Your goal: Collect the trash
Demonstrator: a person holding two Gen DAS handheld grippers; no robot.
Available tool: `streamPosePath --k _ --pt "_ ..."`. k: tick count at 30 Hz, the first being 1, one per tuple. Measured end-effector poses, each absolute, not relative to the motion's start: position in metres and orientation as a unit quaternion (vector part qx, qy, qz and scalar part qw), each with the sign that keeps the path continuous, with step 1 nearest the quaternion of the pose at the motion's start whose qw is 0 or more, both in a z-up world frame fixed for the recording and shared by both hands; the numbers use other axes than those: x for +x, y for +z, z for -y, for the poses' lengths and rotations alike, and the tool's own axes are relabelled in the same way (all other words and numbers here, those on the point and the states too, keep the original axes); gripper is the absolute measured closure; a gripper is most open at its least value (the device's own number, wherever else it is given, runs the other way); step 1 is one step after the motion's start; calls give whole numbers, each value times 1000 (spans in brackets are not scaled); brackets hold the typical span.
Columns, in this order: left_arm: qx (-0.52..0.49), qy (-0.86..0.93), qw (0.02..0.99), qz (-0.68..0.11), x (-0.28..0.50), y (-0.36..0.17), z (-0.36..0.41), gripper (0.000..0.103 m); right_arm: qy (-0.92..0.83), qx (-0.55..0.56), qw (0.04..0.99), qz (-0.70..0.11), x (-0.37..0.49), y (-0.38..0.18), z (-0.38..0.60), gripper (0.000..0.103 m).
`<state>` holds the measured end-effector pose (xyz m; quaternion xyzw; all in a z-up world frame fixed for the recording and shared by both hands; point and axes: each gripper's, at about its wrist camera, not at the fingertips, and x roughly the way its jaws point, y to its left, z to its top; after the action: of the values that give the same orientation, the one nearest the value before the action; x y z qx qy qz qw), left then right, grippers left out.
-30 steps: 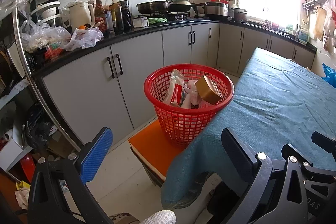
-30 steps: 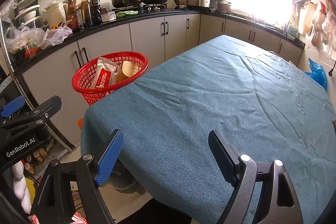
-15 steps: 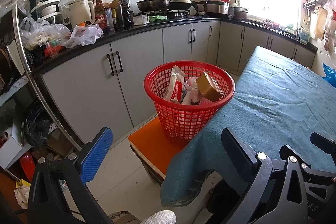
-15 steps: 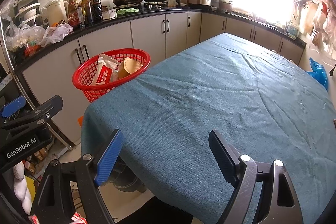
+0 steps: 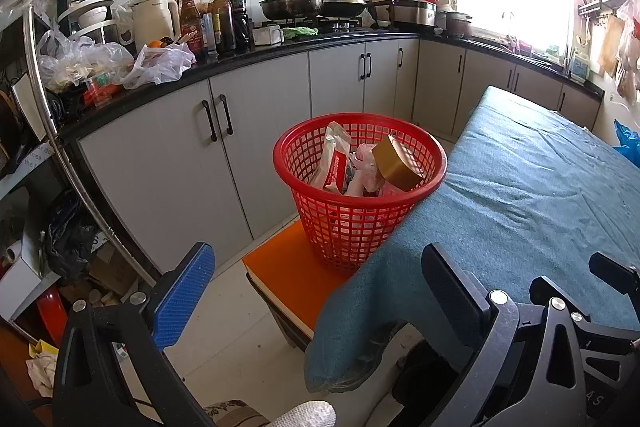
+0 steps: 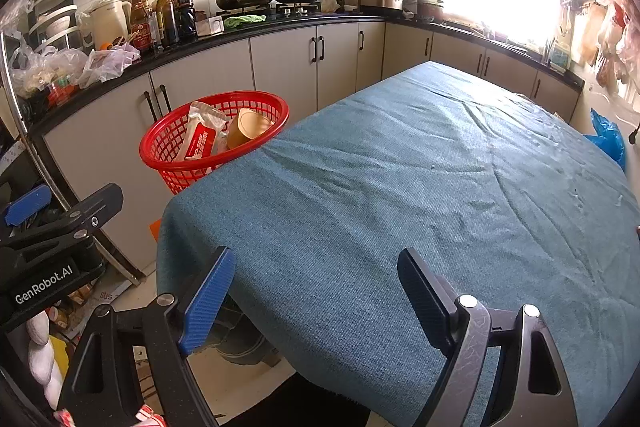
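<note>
Both tools gape wide and hold nothing: the left tool (image 5: 316, 287) near the cloth's corner, the right tool (image 6: 316, 291) over the blue-covered tabletop (image 6: 420, 187). Beyond, a red basket (image 5: 360, 219) on an orange stool (image 5: 288, 267) holds wrappers (image 5: 334, 163) and a gold tin (image 5: 396, 163).

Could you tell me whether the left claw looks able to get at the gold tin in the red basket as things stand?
Probably yes: the left claw is open, and the gold tin lies exposed atop the red basket.

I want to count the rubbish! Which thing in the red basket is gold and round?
The gold tin, leaning tilted against the red basket's rim on the table side. The white-and-red packet beside it is flat, and the pink wrapper is crumpled.
</note>
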<state>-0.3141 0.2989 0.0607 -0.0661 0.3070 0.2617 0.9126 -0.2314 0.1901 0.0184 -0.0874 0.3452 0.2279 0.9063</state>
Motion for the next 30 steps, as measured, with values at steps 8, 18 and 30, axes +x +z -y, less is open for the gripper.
streamPosePath --k 8,18,30 --pt "-67 262 912 -307 -314 61 -299 0 229 -87 906 -346 -233 17 -192 16" --pt "-68 262 912 -309 -314 59 -298 0 229 -86 905 -348 -233 15 -192 16" --pt "-72 261 911 -312 -315 51 -297 0 230 -87 904 -349 -234 13 -193 16"
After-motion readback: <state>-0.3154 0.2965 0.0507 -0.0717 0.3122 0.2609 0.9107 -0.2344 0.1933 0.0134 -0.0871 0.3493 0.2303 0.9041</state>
